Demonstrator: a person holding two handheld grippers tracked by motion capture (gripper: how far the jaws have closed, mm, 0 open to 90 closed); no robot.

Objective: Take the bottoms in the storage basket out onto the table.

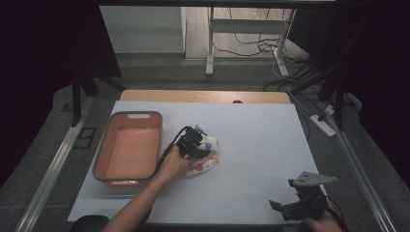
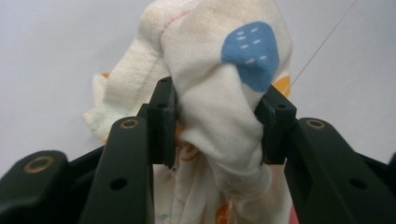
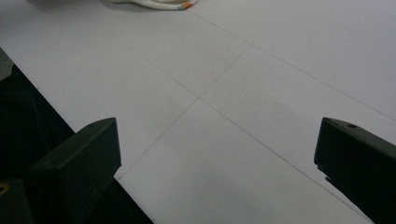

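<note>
A crumpled white cloth (image 1: 207,159) with blue, orange and red spots lies on the white table (image 1: 261,140), right of the bin. My left gripper (image 1: 193,143) sits on top of it. In the left gripper view the cloth (image 2: 219,93) is bunched between the two black jaws, which press on a thick fold; my left gripper (image 2: 217,126) is shut on it. My right gripper (image 1: 302,203) rests at the table's near right edge, jaws wide apart with bare table between them (image 3: 217,172). The cloth's edge (image 3: 159,4) shows at the top of the right gripper view.
An orange bin with a grey rim (image 1: 128,147) stands on the table's left side, open and without contents. Beyond the far wooden edge (image 1: 203,95) are a desk frame (image 1: 246,34) and floor cables. A power strip (image 1: 325,123) lies on the floor at the right.
</note>
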